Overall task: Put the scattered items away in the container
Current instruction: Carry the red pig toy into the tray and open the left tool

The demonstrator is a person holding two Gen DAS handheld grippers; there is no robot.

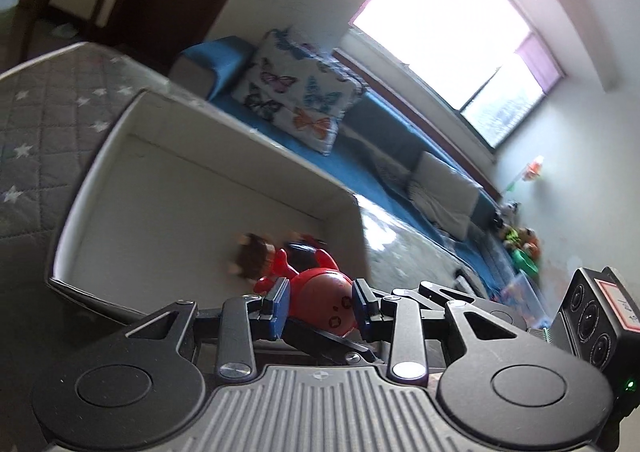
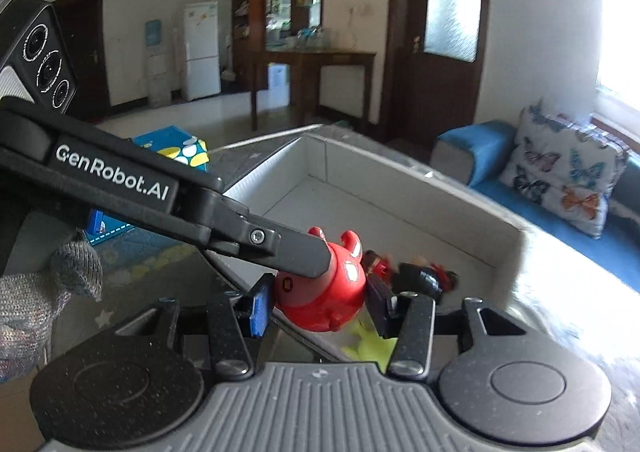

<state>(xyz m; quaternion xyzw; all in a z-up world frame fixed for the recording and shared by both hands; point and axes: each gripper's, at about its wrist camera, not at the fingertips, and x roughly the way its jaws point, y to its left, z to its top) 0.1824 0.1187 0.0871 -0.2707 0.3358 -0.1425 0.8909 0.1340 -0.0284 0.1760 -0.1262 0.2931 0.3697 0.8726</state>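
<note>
Red toy [image 1: 320,294] sits between both grippers' fingers [image 2: 258,310] (touching).

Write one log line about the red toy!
left hand-held gripper: shut on red toy | right hand-held gripper: around toy, grip unclear | white box: just beyond

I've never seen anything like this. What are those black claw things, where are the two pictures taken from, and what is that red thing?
No robot here: a person holds a hand-operated gripper in each hand, and a wide-angle camera on each looks forward along its fingers. One picture is from the left gripper, the other from the right gripper. Both seem to close on the same red toy figure, at the edge of a white box, the container. Another small toy already lies inside, blurred. Behind are a blue sofa and a butterfly cushion.
</note>
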